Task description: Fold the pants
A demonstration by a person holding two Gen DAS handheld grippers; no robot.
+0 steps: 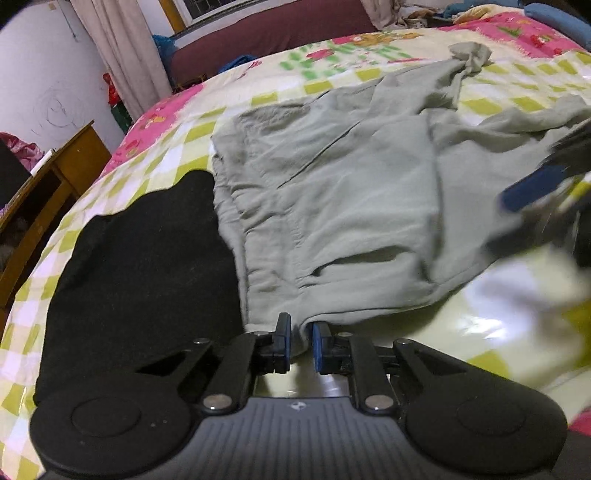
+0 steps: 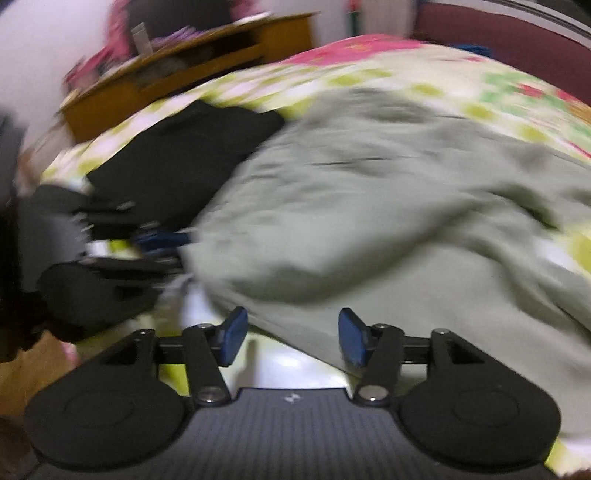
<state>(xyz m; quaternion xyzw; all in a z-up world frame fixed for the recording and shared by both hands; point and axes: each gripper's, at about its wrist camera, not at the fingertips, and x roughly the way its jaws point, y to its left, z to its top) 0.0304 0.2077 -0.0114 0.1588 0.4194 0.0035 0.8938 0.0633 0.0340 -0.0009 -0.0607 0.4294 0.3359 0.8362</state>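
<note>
Grey-green pants (image 1: pixel 351 184) lie crumpled on a checked bedspread (image 1: pixel 498 306), legs trailing to the far right. My left gripper (image 1: pixel 300 341) is shut on the near edge of the pants. The pants fill the right wrist view (image 2: pixel 369 206), which is blurred. My right gripper (image 2: pixel 291 339) is open and empty, its fingertips at the near edge of the cloth. The right gripper shows blurred at the right edge of the left wrist view (image 1: pixel 535 188). The left gripper shows at the left of the right wrist view (image 2: pixel 155 243).
A black garment (image 1: pixel 140 266) lies on the bed left of the pants, touching them; it also shows in the right wrist view (image 2: pixel 184 155). A wooden desk (image 1: pixel 48 181) stands past the bed's left edge. A maroon bench (image 1: pixel 273 33) and a curtain are behind the bed.
</note>
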